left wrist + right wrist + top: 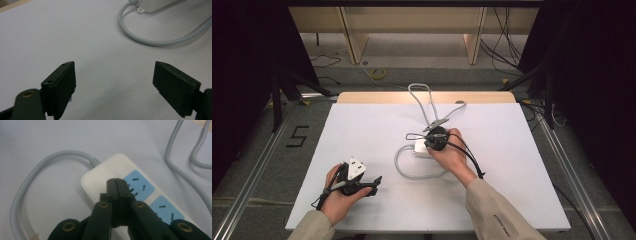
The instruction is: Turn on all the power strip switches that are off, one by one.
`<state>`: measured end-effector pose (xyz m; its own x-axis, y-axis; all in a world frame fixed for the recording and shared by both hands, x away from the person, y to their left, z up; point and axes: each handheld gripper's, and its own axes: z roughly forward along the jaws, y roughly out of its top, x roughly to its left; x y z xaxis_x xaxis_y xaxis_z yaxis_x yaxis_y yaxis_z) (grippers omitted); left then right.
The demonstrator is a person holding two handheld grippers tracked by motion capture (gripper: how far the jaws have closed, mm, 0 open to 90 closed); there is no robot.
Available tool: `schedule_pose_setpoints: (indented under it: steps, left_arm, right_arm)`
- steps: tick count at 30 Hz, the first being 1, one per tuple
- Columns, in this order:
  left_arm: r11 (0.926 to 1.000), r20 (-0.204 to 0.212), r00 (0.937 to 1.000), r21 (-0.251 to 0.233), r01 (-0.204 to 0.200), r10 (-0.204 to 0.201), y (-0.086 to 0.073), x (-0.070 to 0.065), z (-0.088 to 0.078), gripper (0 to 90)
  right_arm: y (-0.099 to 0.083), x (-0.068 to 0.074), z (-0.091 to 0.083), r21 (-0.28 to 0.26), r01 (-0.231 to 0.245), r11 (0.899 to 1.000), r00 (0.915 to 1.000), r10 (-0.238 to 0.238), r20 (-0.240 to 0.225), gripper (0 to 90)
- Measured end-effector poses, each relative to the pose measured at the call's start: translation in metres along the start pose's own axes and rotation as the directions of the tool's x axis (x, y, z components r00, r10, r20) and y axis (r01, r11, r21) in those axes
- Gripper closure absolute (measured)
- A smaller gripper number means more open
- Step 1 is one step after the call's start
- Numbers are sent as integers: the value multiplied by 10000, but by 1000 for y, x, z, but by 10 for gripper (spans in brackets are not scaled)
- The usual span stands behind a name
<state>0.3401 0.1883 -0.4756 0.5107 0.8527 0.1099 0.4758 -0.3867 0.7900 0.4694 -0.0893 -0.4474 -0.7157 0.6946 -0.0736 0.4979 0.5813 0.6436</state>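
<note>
A white power strip [419, 149] with blue socket faces [137, 184] lies near the middle of the white table [362, 130]. Its grey cable [414, 175] loops toward the near side, and more cable [419, 95] runs to the far edge. My right gripper [116, 181] hovers just over the strip's cable end, jaws shut together with nothing between them; in the high view the right gripper [432, 144] sits in a hand above the strip. My left gripper [374, 185] rests at the near left, open and empty. In its own view the left gripper [114, 64] faces the cable loop [150, 41] and the strip's corner [155, 6].
A wooden strip [427, 97] borders the table's far edge. Beyond it on the floor are wooden furniture legs [354, 42], a yellow coil [378, 73] and loose black cables [507, 45]. Metal rails [572, 175] flank the table. A "5" [298, 136] is marked on the left floor.
</note>
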Motion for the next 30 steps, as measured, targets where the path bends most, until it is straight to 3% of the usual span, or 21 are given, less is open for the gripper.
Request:
schedule_pose_setpoints:
  steps: [30]
  left_arm:
    - [10000,-4,10000,-11,-9,9,0,-1,0,184]
  right_arm:
    - [-2,-2,5,351,-342,9988,9994,345,-61,900]
